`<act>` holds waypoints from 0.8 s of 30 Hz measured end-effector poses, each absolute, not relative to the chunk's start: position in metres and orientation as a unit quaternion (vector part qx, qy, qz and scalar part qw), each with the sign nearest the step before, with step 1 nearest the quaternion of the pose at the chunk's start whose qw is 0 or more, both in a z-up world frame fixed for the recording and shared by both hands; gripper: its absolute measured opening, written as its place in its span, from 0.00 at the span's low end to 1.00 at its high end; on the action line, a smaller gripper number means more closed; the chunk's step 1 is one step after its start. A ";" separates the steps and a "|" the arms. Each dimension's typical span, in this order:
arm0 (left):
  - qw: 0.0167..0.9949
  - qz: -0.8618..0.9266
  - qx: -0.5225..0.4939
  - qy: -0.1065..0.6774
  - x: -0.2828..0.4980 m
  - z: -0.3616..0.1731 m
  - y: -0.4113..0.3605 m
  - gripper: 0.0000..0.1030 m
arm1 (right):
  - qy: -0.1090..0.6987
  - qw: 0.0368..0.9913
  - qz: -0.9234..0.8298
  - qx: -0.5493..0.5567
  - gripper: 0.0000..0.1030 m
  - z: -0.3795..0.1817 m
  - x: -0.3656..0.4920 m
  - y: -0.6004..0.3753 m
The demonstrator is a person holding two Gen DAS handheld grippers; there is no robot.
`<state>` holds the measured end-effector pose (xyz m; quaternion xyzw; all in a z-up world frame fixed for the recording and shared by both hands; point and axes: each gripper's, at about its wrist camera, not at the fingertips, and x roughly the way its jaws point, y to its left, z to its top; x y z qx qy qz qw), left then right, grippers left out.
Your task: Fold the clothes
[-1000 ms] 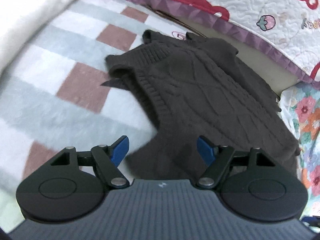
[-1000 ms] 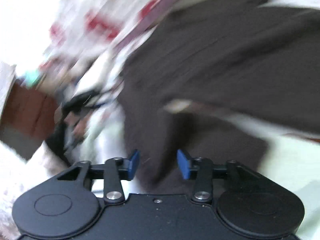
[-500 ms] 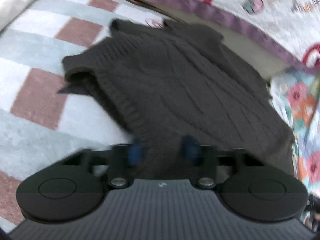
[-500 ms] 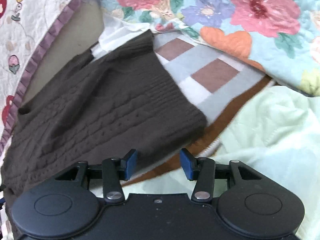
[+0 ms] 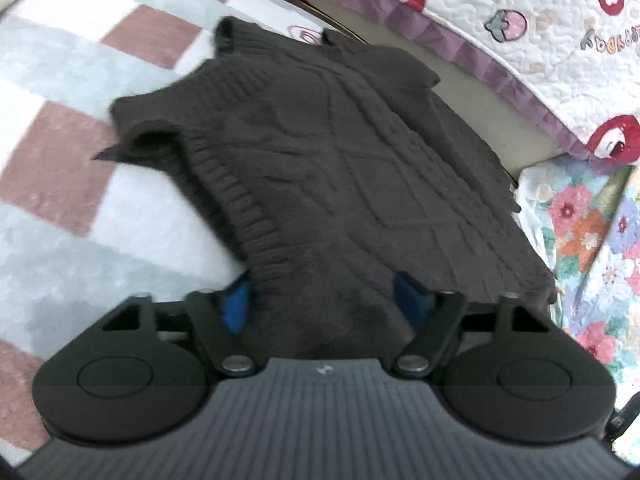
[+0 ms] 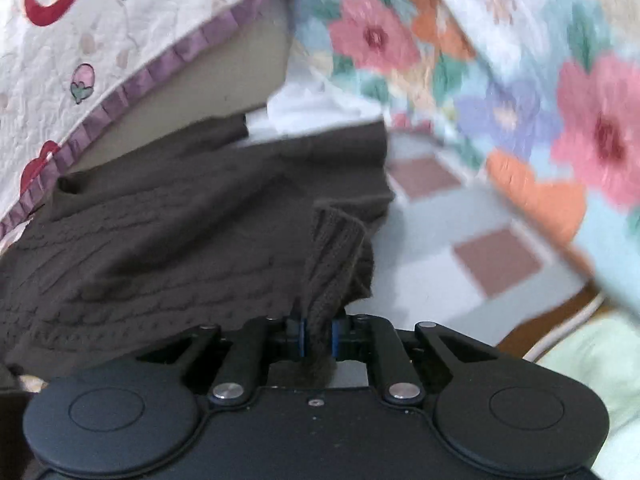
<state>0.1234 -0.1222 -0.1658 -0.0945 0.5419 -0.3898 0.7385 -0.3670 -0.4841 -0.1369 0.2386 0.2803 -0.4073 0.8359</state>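
A dark brown cable-knit sweater (image 5: 340, 152) lies spread on a checked blanket (image 5: 80, 184). My left gripper (image 5: 324, 302) sits at the sweater's near ribbed edge. Its jaws are opening, and the blue pads (image 5: 236, 304) stand well apart with knit fabric lying between them. In the right wrist view the same sweater (image 6: 160, 240) fills the left half. My right gripper (image 6: 318, 336) is closing on a ribbed corner (image 6: 336, 248) of the hem. The pads pinch that corner, and it stands up bunched in front of them.
A white quilt with red prints and a purple frill (image 5: 520, 8) borders the far side. A floral quilt (image 6: 520, 80) lies to the right, above the checked blanket (image 6: 440, 216). A pale green blanket (image 6: 580, 368) sits at the lower right.
The left jaws were close together on the fabric half a second ago and now stand apart. The right gripper moved in on the sweater's corner and closed on it, lifting the ribbed hem.
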 end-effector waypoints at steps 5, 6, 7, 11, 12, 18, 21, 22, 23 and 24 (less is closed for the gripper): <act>0.747 -0.389 -0.038 0.538 0.115 -0.146 -0.122 0.12 | 0.262 0.835 -0.437 0.210 0.09 -0.098 -0.390 -0.476; 0.747 -0.389 -0.052 0.536 0.115 -0.140 -0.115 0.12 | 0.274 0.832 -0.431 0.216 0.09 -0.096 -0.396 -0.474; 0.747 -0.387 -0.070 0.536 0.115 -0.133 -0.105 0.12 | 0.285 0.828 -0.427 0.226 0.08 -0.097 -0.403 -0.473; 0.755 -0.372 -0.097 0.532 0.107 -0.109 -0.078 0.10 | 0.321 0.813 -0.429 0.228 0.08 -0.107 -0.420 -0.463; 0.758 -0.366 -0.097 0.530 0.104 -0.104 -0.072 0.10 | 0.312 0.812 -0.433 0.237 0.08 -0.105 -0.424 -0.461; 0.777 -0.318 -0.042 0.542 0.085 -0.121 -0.060 0.08 | 0.356 0.793 -0.431 0.243 0.08 -0.125 -0.427 -0.447; 0.789 -0.312 -0.030 0.528 0.078 -0.114 -0.056 0.08 | 0.347 0.785 -0.439 0.267 0.08 -0.134 -0.434 -0.440; 0.791 -0.313 -0.036 0.525 0.079 -0.111 -0.054 0.08 | 0.344 0.784 -0.441 0.268 0.08 -0.133 -0.436 -0.439; 0.788 -0.312 -0.047 0.529 0.083 -0.113 -0.054 0.09 | 0.348 0.785 -0.442 0.261 0.08 -0.132 -0.436 -0.438; 0.783 -0.312 -0.054 0.536 0.087 -0.118 -0.056 0.12 | 0.357 0.783 -0.443 0.252 0.08 -0.135 -0.433 -0.439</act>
